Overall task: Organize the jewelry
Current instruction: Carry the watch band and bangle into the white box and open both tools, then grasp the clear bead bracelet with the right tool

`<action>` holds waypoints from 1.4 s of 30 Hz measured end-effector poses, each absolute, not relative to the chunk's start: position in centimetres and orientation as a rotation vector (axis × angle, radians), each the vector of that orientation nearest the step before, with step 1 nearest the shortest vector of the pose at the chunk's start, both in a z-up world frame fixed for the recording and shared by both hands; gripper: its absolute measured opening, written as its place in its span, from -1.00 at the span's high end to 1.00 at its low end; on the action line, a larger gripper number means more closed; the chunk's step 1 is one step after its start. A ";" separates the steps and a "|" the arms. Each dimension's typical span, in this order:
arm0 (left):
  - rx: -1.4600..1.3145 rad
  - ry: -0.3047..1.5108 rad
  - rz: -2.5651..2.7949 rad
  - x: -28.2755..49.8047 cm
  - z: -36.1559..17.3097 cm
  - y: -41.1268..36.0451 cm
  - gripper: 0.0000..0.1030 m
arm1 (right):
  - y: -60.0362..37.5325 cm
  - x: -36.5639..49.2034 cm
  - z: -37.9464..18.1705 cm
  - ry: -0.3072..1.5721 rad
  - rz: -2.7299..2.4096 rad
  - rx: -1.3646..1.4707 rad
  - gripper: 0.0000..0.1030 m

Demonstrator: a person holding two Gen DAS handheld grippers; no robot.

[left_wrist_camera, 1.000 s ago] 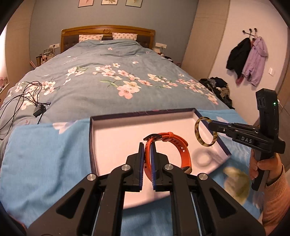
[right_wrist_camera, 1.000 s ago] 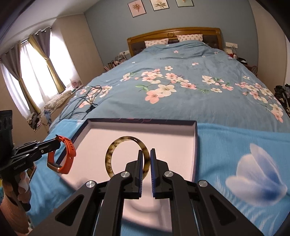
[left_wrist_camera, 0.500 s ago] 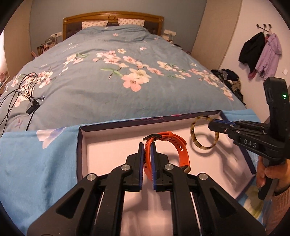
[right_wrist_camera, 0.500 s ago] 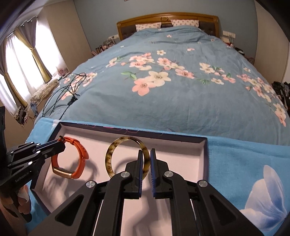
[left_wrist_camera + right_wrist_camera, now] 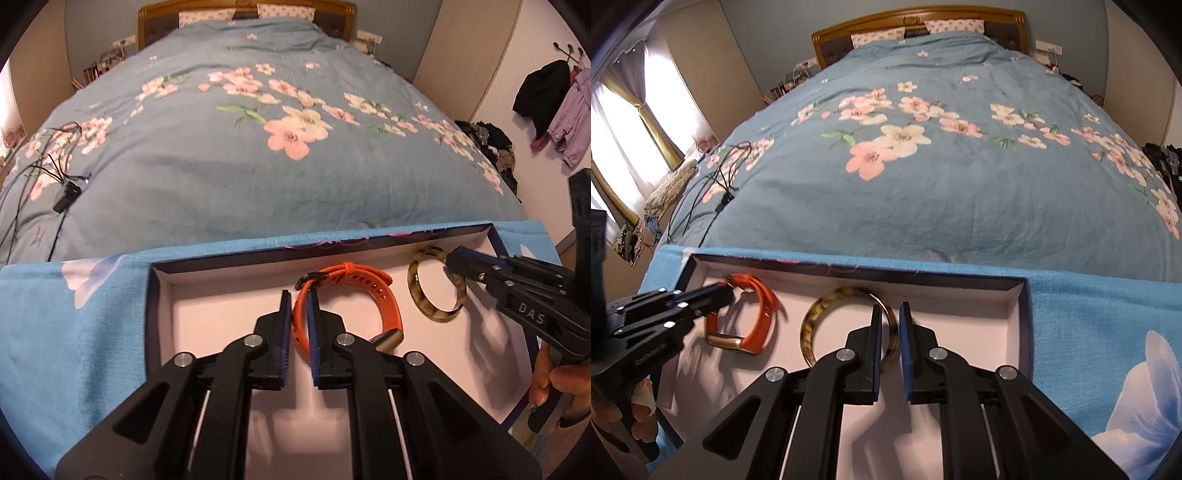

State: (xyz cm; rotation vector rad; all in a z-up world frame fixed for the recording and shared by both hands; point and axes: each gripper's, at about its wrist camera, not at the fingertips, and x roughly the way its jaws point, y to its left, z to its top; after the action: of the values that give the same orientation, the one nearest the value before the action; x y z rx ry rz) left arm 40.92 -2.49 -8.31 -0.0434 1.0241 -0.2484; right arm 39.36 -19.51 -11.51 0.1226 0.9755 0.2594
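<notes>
Left gripper (image 5: pixel 299 302) fingers had just been opening, orange watch band (image 5: pixel 373 295) between them, loop on edge in the tray (image 5: pixel 496 236) on the bed (image 5: pixel 258 166). Right gripper (image 5: pixel 888 317) fingers sat slightly apart around the tortoiseshell bangle (image 5: pixel 812 317) rim; grip unclear. Bangle stood tilted just beside the band.

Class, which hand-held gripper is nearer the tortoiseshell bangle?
Right. The right hand-held gripper has the tortoiseshell bangle between its fingers; the left hand-held gripper straddles the orange watch band beside it.
</notes>
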 end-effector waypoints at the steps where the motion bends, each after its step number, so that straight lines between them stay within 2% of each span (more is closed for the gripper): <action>1: -0.049 1.030 -0.255 41.0 -8.4 -2.5 0.66 | -19.6 39.1 -11.2 0.963 0.257 0.122 0.80; 5: -0.056 0.984 -0.247 39.9 -7.7 -2.2 0.46 | -20.2 36.4 -9.0 0.880 0.309 0.135 0.63; 7: -0.047 0.914 -0.248 38.1 -6.4 -1.8 0.35 | -20.3 33.7 -7.4 0.812 0.352 0.095 0.34; 10: -0.029 0.823 -0.272 34.8 -4.5 -1.3 0.20 | -20.3 28.9 -6.0 0.743 0.452 0.034 0.26; 12: -0.013 0.776 -0.291 32.1 -3.4 -0.9 0.18 | -20.4 25.8 -5.9 0.725 0.497 -0.012 0.24; 21: 0.040 0.705 -0.376 20.4 -2.8 0.9 0.11 | -19.9 16.4 -8.8 0.785 0.634 -0.114 0.24; 28: 0.048 0.711 -0.416 14.8 -4.4 1.2 0.10 | -18.4 14.5 -10.2 0.816 0.660 -0.175 0.24; 35: 0.053 0.716 -0.421 12.2 -5.3 1.0 0.03 | -17.2 14.4 -11.4 0.845 0.663 -0.237 0.25; 39: 0.039 0.728 -0.421 11.8 -5.6 1.1 0.02 | -17.3 14.3 -11.6 0.857 0.664 -0.258 0.59; 42: 0.036 0.733 -0.421 11.8 -5.7 1.3 0.02 | -17.4 14.2 -11.6 0.865 0.666 -0.255 0.60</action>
State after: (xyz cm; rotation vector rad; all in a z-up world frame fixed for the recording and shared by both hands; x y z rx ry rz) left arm 11.77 1.34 -5.74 0.0361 0.7327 -0.4205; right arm 14.18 -17.43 -11.65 -0.2550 0.8646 0.6660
